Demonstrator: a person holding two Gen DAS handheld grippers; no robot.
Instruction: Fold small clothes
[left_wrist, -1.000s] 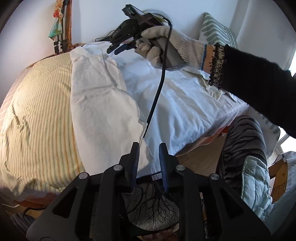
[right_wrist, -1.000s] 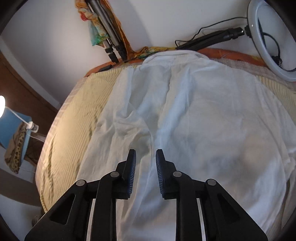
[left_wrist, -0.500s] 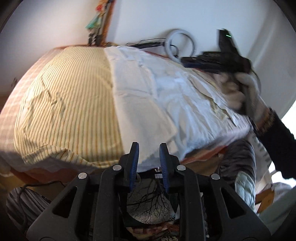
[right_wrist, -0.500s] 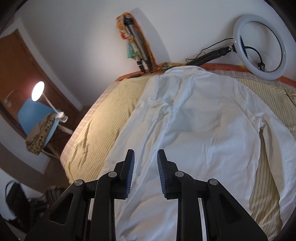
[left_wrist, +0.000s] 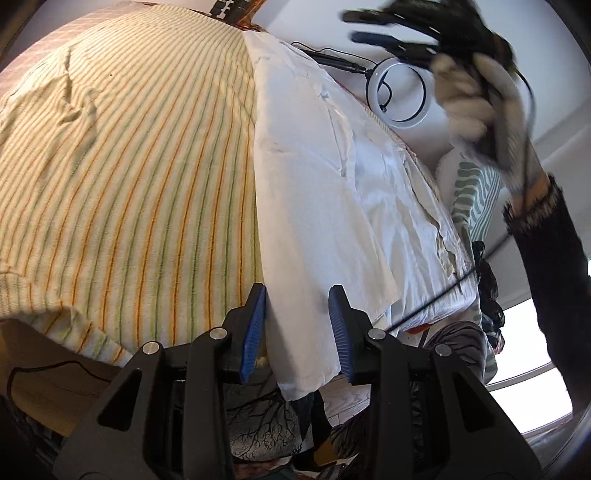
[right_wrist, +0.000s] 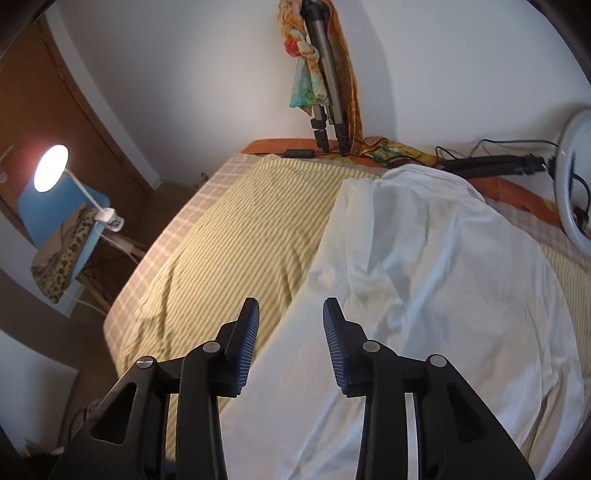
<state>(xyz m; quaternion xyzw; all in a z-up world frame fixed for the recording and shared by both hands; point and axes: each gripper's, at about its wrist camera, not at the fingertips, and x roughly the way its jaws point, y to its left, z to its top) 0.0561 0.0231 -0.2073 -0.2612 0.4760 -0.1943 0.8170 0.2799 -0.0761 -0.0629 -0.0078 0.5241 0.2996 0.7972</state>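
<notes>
a white shirt lies spread on a bed covered with a yellow striped sheet, and both tools have just opened. in the left wrist view the left gripper sits at the bottom centre of the frame with its blue-padded jaws now spread wide, where half a second ago they were nearly together; the near hem corner of the shirt, hanging over the bed edge, lies in the gap between them, but nothing is pinched and whether a pad touches the cloth cannot be told. the camera has also moved in closer and lower, so the shirt's left edge now runs up the middle of the frame. in the upper right of that view the right gripper appears blurred, raised high above the bed in a gloved hand, clear of the fabric, in front of a ring light. in the right wrist view the right gripper is at bottom centre, jaws likewise parted and empty, and it has swung from pointing at the middle of the shirt to pointing at the shirt's left edge, where white cloth meets the striped sheet. a lit lamp glows at the left. this likely means a new fold is being set up: both tools are released and lining up on the shirt's left side, ready to take hold there.
</notes>
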